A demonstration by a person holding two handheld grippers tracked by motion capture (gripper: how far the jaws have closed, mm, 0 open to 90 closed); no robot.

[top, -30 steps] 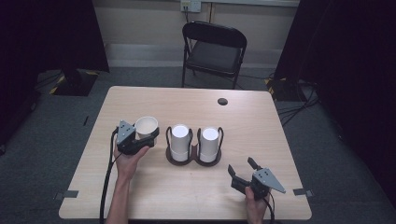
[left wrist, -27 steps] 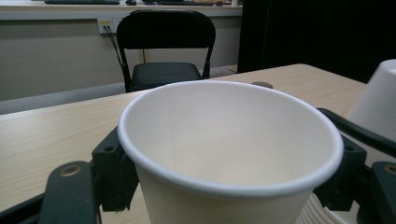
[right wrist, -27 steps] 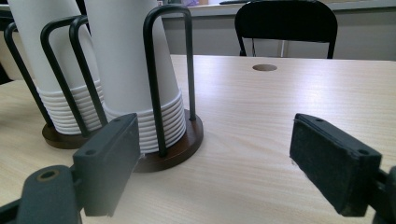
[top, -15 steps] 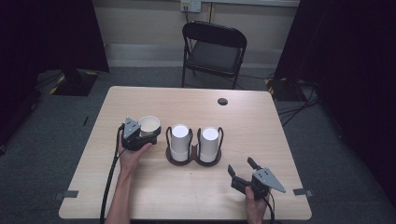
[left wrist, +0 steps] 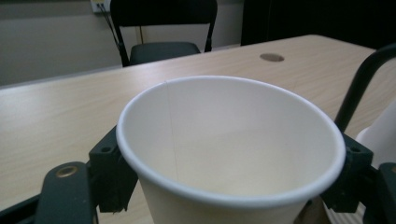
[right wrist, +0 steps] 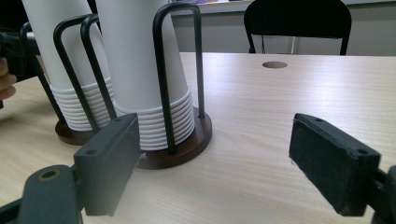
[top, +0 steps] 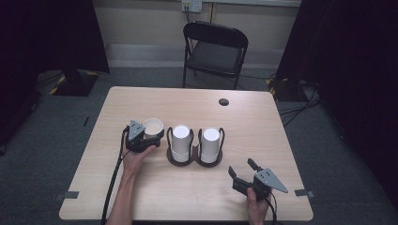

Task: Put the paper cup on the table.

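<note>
The person's left forearm (top: pixel 123 187) comes in from the bottom edge and reaches forward. Its hand (top: pixel 136 157) holds the left claw (top: pixel 149 133), whose jaws press on both sides of a white paper cup (left wrist: pixel 229 154). The right hand (top: pixel 255 208) is low, near the person's edge of the table. It holds the right claw (top: pixel 241 168) with jaws wide apart and nothing between them.

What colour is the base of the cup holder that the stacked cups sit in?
Dark brown, like stained wood, with black wire loops; the holder base shows best in the right gripper view.
</note>
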